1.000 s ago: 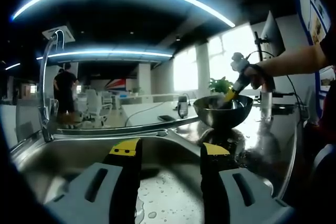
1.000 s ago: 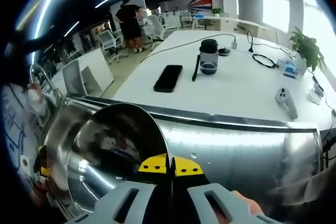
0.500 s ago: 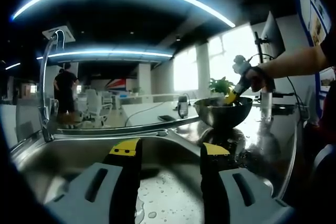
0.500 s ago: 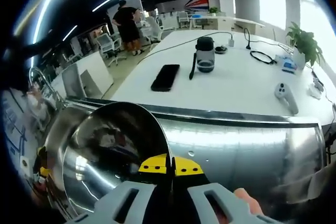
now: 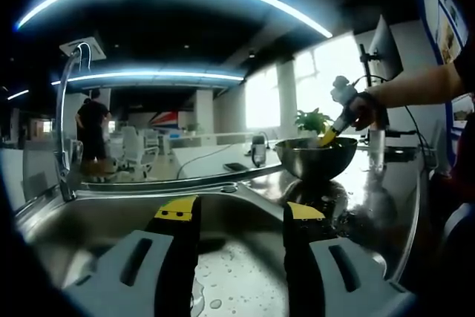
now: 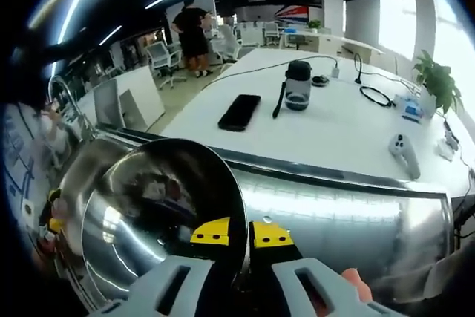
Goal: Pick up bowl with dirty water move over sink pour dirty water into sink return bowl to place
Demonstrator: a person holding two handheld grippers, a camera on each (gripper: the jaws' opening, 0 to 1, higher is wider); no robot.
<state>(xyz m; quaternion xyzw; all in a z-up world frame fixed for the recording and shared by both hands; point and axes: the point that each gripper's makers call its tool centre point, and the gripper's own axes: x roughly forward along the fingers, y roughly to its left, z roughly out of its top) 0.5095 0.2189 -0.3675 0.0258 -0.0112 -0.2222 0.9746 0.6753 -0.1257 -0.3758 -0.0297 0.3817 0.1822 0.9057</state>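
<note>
Right tongs point(image 6: 241, 234) pinch the rim of the steel bowl point(image 6: 159, 220), which sits level on the wet desk point(image 5: 371, 191) beside the sink point(image 5: 111, 217). Left tongs point(image 5: 234, 213) stand wide, empty, over the basin. Judgement: seat the bowl flat before letting go; avoid sliding.

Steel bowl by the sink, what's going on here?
A person works two tools. The right hand-held gripper is pinched on the rim of the round stainless-steel bowl, which sits on or just above the wet steel counter beside the steel sink basin. The left hand-held gripper hangs open over the basin, holding nothing. Whether water remains inside the bowl cannot be told.
</note>
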